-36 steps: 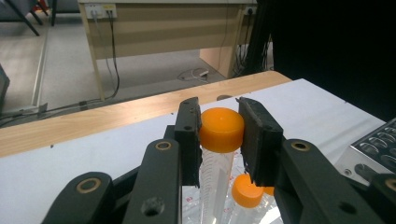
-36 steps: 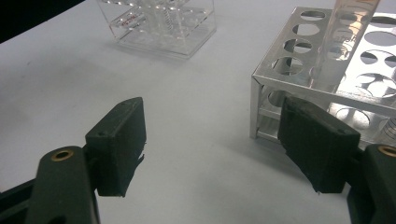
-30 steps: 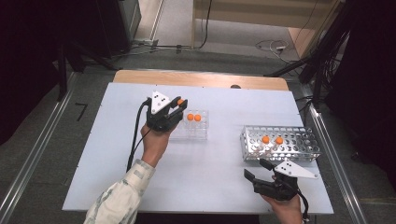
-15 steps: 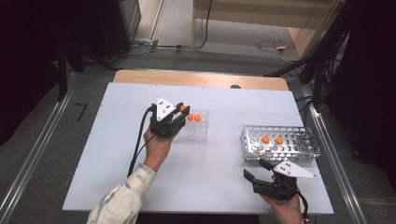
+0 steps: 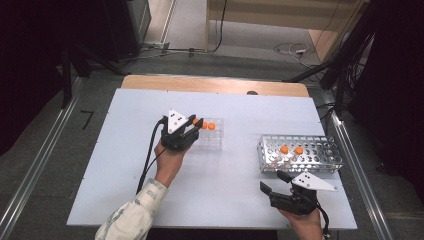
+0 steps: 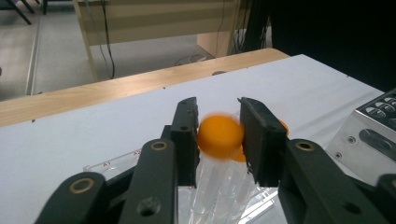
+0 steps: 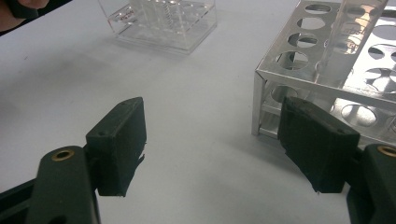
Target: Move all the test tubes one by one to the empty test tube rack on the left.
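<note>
At centre frame of the high view, the left gripper (image 5: 192, 131) has its fingers (image 6: 187, 140) around an orange-capped tube (image 6: 219, 136) in the clear rack (image 5: 212, 140), just easing apart; lower right, the right gripper (image 5: 275, 185) rests released on the bench (image 5: 125, 200) near the metal rack (image 5: 320, 155)

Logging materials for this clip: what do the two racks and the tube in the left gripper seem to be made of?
Clear rack: see-through, glossy, probably acrylic or similar plastic. Metal rack: silvery perforated sheet that reflects light, likely aluminium or steel. Tube: transparent body, plastic or glass, hard to say; its orange cap looks like matte plastic.
</note>
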